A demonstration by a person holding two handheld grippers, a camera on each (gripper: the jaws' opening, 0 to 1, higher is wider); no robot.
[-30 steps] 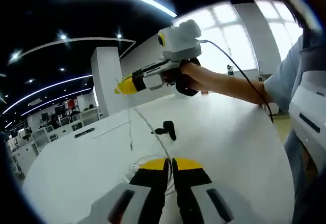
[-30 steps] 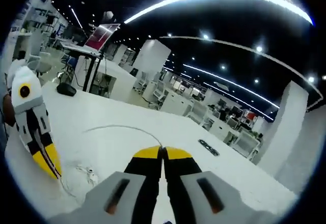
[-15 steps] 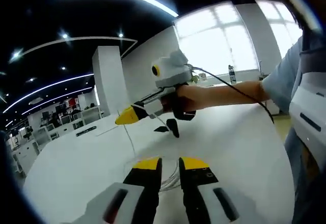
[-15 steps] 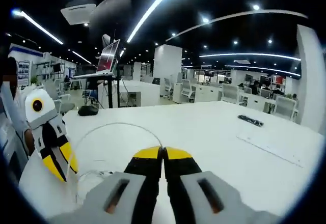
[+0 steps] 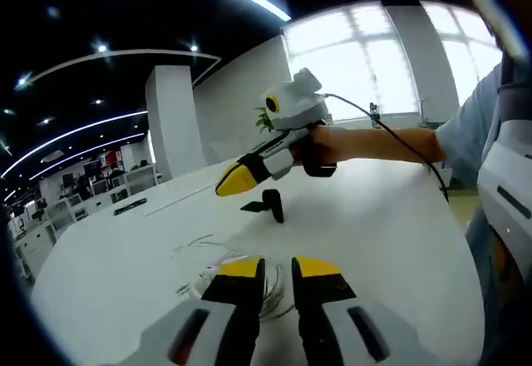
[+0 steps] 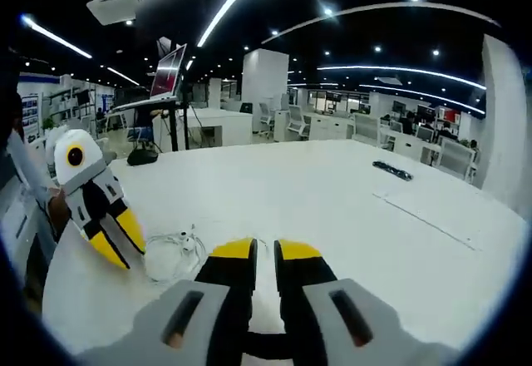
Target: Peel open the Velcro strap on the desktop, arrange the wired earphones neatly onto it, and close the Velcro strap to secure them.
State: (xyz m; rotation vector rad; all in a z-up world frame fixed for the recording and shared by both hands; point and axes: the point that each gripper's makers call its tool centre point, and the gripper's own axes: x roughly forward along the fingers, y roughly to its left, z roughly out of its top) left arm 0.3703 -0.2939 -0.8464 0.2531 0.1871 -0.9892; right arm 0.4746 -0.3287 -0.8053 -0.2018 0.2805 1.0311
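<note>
Both grippers are letting go of the cable: a second ago each pair of jaws was pinched shut on the white cord and stretching it in the air, and now the left gripper [image 5: 277,268] and the right gripper [image 6: 264,251] are each standing with a narrow gap between the yellow tips, holding nothing. Loose white wired earphones [image 5: 218,259] are lying in an untidy coil on the desk [image 5: 391,241], just ahead of the left tips; in the right gripper view the same bundle [image 6: 176,248] is resting beside the left gripper's yellow nose. Farther toward the desk's far side, the black Velcro strap [image 5: 266,206] is standing apart from the cord, beneath the right gripper. Judging from this, the coiling step is finishing, and moving the bundle onto the strap is still ahead.
</note>
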